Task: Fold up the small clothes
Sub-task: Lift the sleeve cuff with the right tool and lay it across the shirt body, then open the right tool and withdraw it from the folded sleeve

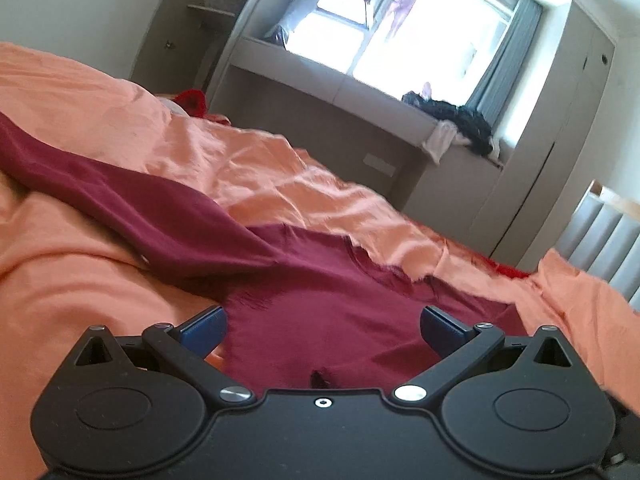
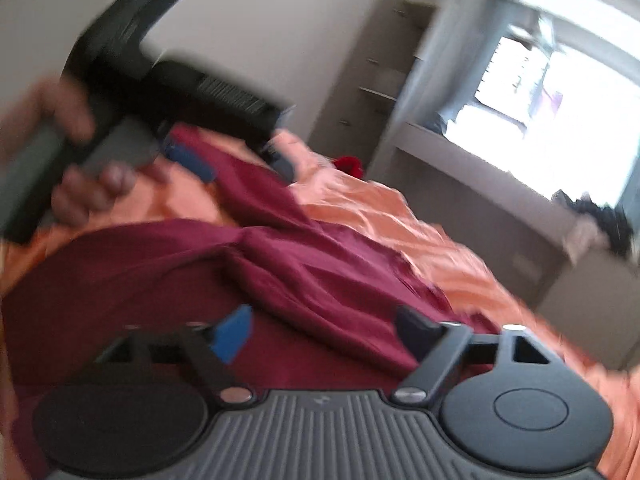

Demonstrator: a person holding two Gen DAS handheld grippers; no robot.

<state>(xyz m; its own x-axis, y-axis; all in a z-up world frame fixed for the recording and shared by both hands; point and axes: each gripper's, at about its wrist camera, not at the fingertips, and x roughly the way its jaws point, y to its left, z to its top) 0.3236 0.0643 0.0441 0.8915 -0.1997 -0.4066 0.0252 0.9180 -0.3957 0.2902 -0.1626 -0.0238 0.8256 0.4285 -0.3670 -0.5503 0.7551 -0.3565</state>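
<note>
A maroon garment (image 1: pixel 320 308) lies crumpled on the orange bedsheet (image 1: pixel 80 240), with one long part (image 1: pixel 120 192) stretching away to the left. My left gripper (image 1: pixel 324 328) hovers low over it, jaws wide open, nothing pinched between the blue pads (image 1: pixel 204 330). In the blurred right wrist view the same garment (image 2: pixel 160 264) lies bunched in folds. My right gripper (image 2: pixel 324 334) is open above it, a fold of cloth lying loose between its fingers. A hand (image 2: pixel 80 184) holds the left gripper (image 2: pixel 236 160) at the upper left, over the garment's far end.
A window seat (image 1: pixel 360 92) runs below the bright window and carries a pile of dark clothes (image 1: pixel 460 120). A red item (image 1: pixel 194 100) sits at the bed's far edge. A padded grey headboard (image 1: pixel 600 232) stands at the right, tall cabinets at the back.
</note>
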